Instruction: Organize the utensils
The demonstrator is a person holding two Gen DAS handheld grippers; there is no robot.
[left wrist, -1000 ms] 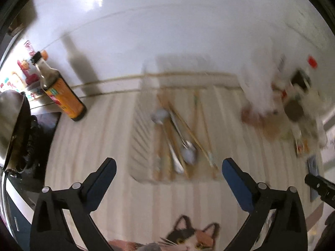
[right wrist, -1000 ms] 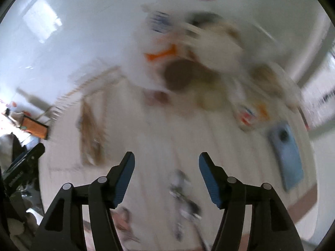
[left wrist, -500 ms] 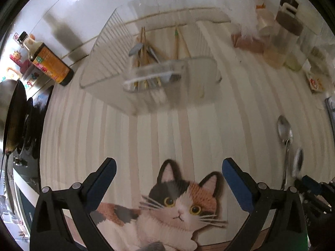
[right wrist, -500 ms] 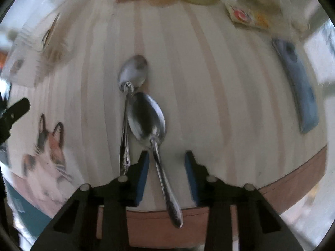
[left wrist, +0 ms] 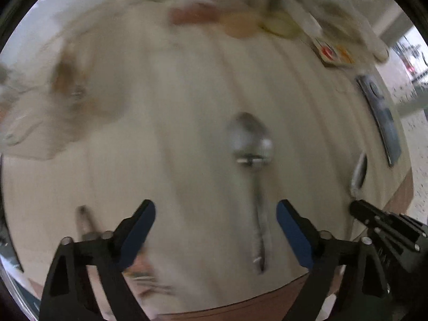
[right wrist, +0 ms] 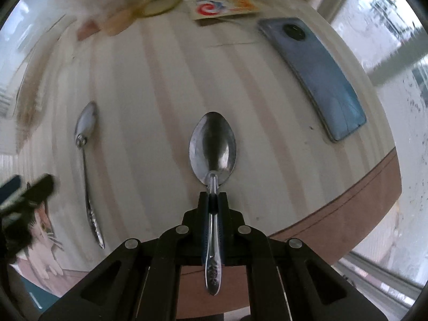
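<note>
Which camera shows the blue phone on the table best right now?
The right wrist view: the blue phone lies sharp and whole, camera lens up, right of the spoon clamped in the right gripper. The left wrist view shows it only as a blurred sliver at the right edge.

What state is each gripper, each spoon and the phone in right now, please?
right gripper: shut on the large spoon's handle.
large spoon: gripped at the neck, bowl facing up over the mat.
left gripper: jaws closing, not yet touching the small spoon's handle between them.
small spoon: lying flat on the mat, free.
phone: lying flat, back and camera side up.
</note>
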